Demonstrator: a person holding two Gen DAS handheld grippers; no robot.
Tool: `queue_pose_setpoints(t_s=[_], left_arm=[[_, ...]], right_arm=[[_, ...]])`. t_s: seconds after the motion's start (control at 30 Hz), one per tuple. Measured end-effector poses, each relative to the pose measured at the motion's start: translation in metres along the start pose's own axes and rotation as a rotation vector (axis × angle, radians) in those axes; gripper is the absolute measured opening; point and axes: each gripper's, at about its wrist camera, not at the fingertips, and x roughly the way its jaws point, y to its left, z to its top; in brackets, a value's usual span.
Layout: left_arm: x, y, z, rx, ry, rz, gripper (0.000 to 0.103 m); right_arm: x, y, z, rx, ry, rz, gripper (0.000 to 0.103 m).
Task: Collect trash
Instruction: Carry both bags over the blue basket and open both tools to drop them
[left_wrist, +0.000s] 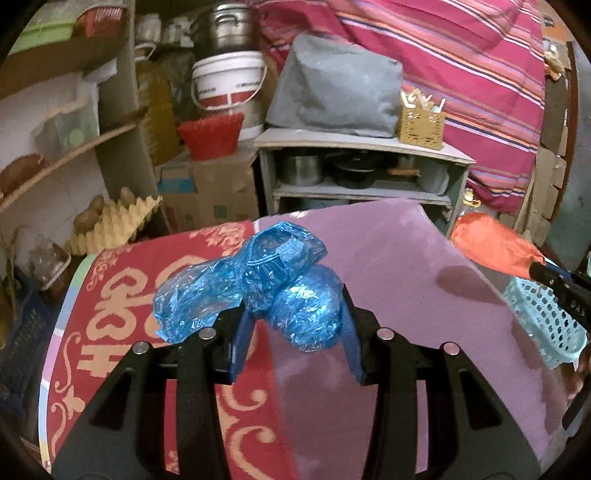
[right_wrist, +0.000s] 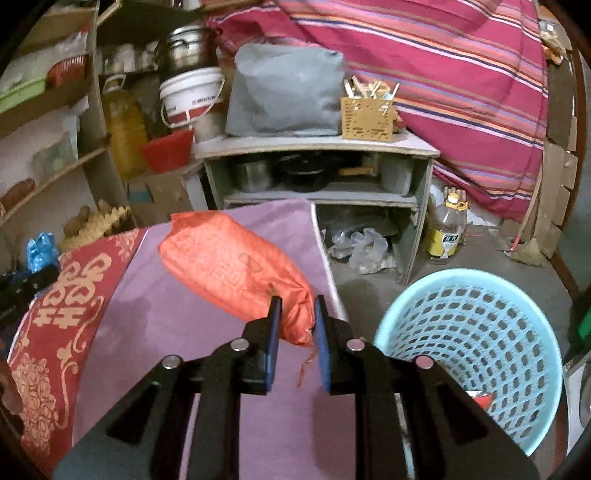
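My left gripper (left_wrist: 295, 314) is shut on crumpled blue plastic shoe covers (left_wrist: 255, 280) and holds them above the purple and red table cover (left_wrist: 388, 258). My right gripper (right_wrist: 297, 321) is shut on the end of an orange bag (right_wrist: 229, 262), held over the purple cover (right_wrist: 166, 325). The orange bag (left_wrist: 491, 247) and the right gripper also show at the right edge of the left wrist view. A light blue perforated waste basket (right_wrist: 480, 350) stands on the floor to the right of the table, with a red scrap inside. The blue plastic (right_wrist: 41, 251) shows at the far left.
A grey shelf unit (right_wrist: 317, 147) with pots, a grey bag and a yellow holder stands behind the table. An oil bottle (right_wrist: 447, 229) and clear plastic (right_wrist: 362, 247) lie on the floor. Shelves, a white bucket (left_wrist: 229, 81) and egg trays (left_wrist: 110, 225) are on the left.
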Motion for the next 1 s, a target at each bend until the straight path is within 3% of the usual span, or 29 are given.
queue_pose_setpoints(t_s=[0.3,0.53,0.8,1.0], left_arm=[[-0.030,-0.107,0.029,0.093,-0.077,-0.108,0.041],[-0.032,-0.206,0.024,0.188,-0.091,-0.237,0.041],[-0.010,-0.306,0.001,0.277,-0.030,-0.367,0.041],[0.013,-0.349,-0.013,0.305,0.038,-0.429,0.042]], right_arm=[[-0.034,-0.070,0.008,0.054,-0.038,-0.072,0.019],[-0.050,-0.132,0.001,0.118,-0.035,-0.162,0.019],[-0.056,-0.184,-0.013,0.146,-0.007,-0.247,0.018],[-0.060,-0.225,-0.026,0.201,0.014,-0.288,0.018]])
